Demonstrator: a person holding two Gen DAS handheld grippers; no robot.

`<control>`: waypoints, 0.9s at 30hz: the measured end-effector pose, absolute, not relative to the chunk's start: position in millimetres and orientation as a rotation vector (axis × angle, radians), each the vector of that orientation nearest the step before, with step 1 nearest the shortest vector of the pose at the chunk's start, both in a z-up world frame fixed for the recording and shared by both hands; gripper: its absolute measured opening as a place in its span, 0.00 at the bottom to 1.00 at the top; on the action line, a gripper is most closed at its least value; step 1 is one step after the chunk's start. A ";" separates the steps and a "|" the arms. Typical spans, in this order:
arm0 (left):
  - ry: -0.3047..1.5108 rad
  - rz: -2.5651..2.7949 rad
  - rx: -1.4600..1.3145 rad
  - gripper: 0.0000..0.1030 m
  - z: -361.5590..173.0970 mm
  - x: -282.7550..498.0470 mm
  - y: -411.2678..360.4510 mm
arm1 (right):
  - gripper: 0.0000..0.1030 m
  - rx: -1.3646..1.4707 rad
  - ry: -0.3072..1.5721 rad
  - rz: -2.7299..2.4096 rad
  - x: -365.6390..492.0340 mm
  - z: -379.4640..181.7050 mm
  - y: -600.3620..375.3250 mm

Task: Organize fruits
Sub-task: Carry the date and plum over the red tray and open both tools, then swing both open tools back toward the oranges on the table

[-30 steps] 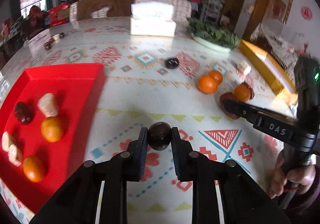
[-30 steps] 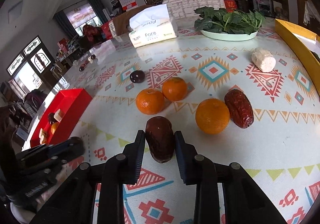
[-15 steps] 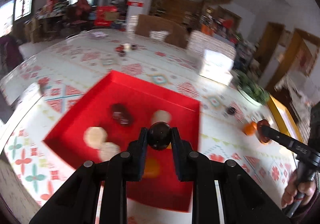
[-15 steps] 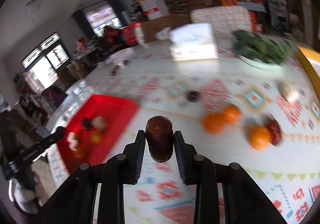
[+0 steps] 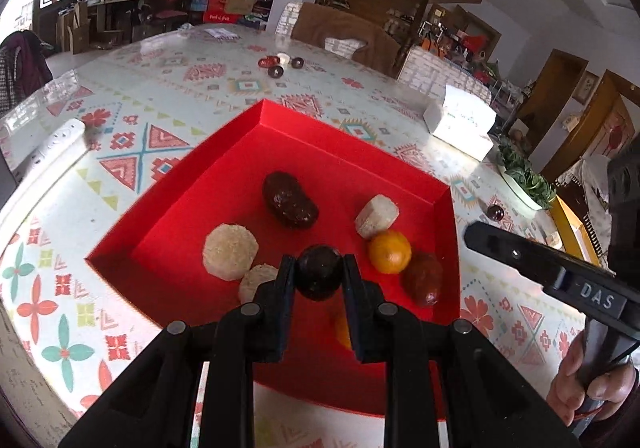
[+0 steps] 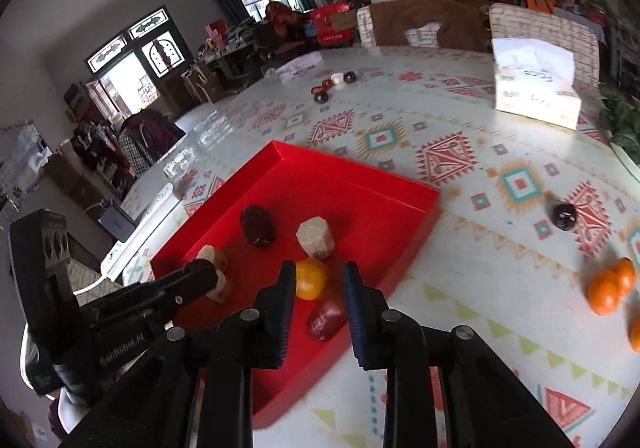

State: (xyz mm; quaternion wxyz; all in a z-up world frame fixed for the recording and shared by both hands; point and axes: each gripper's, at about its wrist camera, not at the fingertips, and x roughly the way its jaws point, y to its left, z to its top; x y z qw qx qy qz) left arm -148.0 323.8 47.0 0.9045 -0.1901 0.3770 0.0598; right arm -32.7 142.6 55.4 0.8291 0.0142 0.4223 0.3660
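- Left gripper (image 5: 319,272): pitched downward, jaws clamped on a dark round fruit (image 5: 320,280) at the fingertips.
- Right gripper (image 6: 319,280): pitched downward, jaws closing, nothing pinched between them.
- Right hand (image 5: 592,380): fingers wrapped around the handle.

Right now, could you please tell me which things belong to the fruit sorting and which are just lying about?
Job: red shallow tray; dark round fruit in left tool; loose orange mandarins; small glossy dark fruit nearby.
Lying about: white tissue box; plate of green leaves; white power strip.

Red date (image 6: 326,318) now in red tray (image 6: 352,175), off right fingers (image 6: 356,304).
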 end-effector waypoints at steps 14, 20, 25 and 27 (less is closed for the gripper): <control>0.698 0.144 -0.441 0.84 58.9 -153.0 333.7 | 0.25 0.041 0.892 0.698 -15.3 49.6 133.8; 0.634 0.055 -0.466 0.91 79.2 -161.8 317.3 | 0.25 0.127 0.882 0.628 -14.4 51.3 83.3; 0.707 -0.028 -0.426 0.91 79.2 -153.1 284.7 | 0.27 0.187 0.850 0.521 -18.8 55.6 10.4; 0.726 -0.063 -0.415 0.91 79.7 -149.5 270.6 | 0.31 0.207 0.829 0.460 -22.0 58.4 -26.7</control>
